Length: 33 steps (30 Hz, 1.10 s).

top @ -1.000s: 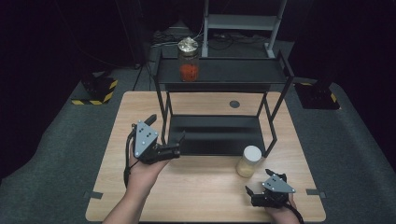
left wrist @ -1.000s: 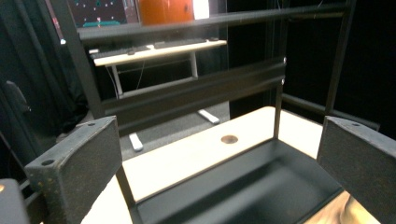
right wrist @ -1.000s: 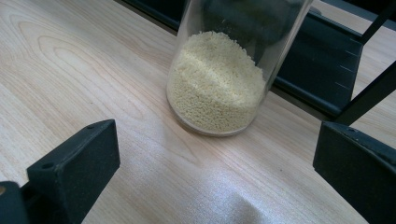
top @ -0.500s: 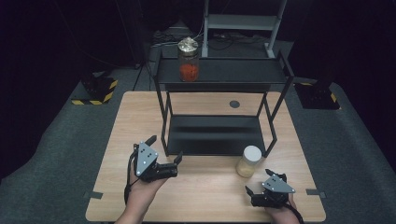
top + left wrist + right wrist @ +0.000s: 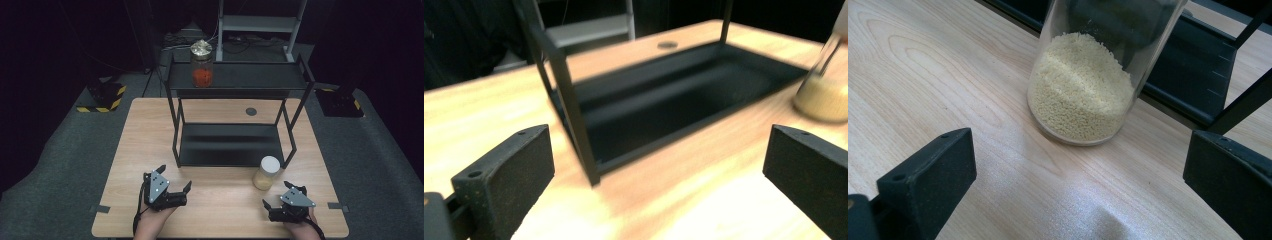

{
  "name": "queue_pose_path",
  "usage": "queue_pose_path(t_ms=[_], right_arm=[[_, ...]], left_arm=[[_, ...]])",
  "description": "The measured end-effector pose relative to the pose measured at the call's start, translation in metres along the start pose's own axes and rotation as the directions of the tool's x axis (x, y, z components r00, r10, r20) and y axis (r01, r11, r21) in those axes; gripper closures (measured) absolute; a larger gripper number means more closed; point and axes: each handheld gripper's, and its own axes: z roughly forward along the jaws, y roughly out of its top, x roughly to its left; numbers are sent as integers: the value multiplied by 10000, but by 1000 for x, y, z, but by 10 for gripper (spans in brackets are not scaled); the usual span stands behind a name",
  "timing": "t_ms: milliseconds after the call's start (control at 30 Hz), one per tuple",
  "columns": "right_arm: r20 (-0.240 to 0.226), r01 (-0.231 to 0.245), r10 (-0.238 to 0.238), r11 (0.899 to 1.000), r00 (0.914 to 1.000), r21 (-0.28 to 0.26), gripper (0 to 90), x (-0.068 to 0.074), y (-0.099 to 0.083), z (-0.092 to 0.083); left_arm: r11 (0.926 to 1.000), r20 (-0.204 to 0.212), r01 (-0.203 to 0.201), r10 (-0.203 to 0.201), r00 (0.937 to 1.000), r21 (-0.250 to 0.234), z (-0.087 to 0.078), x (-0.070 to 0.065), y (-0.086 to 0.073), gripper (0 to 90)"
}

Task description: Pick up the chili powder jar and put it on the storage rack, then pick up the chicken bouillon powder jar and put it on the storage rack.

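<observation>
The right gripper (image 5: 280, 204) rests on the worktop (image 5: 220, 210), jaws spread wide and aimed at the grain jar (image 5: 1093, 75) just ahead, beside the rack (image 5: 235, 145), seemingly lined up for a grasp. The left gripper (image 5: 177, 192) lies released, holding nothing.

Bare table (image 5: 220, 200) between grippers; jar (image 5: 265, 173) just beside rack leg (image 5: 291, 145).

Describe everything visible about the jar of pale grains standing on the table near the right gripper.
The jar of pale grains is a clear, glass-like cylinder with a white lid, about half full of small cream-coloured grains. It stands upright on the wooden table, just in front of the black shelf rack's lower right corner. The right gripper sits open a short way from it, not touching.
</observation>
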Motion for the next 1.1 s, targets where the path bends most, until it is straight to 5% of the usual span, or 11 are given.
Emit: queue_pose_path(t_ms=[533,800,1100], right_arm=[[108,78,-78,10000,9999,-61,0,2,-1,-1],[105,93,-93,10000,9999,-22,0,2,0,0],[-40,153,-153,9998,9999,-144,0,0,-3,-1]], left_arm=[[9905,-65,-434,447,9990,1308,13,-1,-27,4],[9765,-112,-1215,1254,9920,1782,16,-13,-21,4],[9750,-247,-1135,1204,9924,1912,16,-16,-20,7]])
